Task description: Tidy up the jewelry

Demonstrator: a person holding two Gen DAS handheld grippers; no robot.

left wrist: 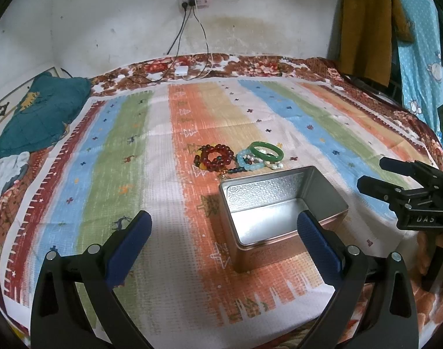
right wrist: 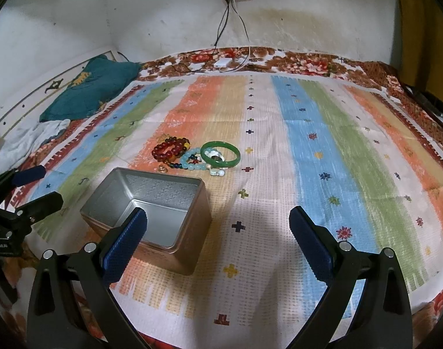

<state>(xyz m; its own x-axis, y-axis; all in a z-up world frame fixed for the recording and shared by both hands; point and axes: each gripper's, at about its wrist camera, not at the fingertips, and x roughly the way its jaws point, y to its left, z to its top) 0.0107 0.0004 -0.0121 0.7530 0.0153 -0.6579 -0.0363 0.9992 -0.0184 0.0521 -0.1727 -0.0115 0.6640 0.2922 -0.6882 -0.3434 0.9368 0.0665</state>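
An open, empty metal tin (left wrist: 279,203) (right wrist: 151,203) stands on the striped cloth. Just beyond it lies a pile of jewelry: a red bead bracelet (left wrist: 214,157) (right wrist: 169,149), a pale blue bead bracelet (left wrist: 247,161) (right wrist: 192,160), a green bangle (left wrist: 266,151) (right wrist: 220,154) and small white pieces (left wrist: 275,165) (right wrist: 217,172). My left gripper (left wrist: 224,226) is open and empty, near the tin's front left. My right gripper (right wrist: 218,221) is open and empty, right of the tin. Each shows in the other's view: the right gripper (left wrist: 372,174), the left gripper (right wrist: 44,186).
A striped cloth (left wrist: 134,151) (right wrist: 323,151) covers a floral bedspread (left wrist: 250,64). A teal pillow (left wrist: 38,110) (right wrist: 90,90) and white cloth lie far left. A charger (left wrist: 182,71) and cables run to a wall power strip (left wrist: 193,1). Clothes (left wrist: 366,29) hang at right.
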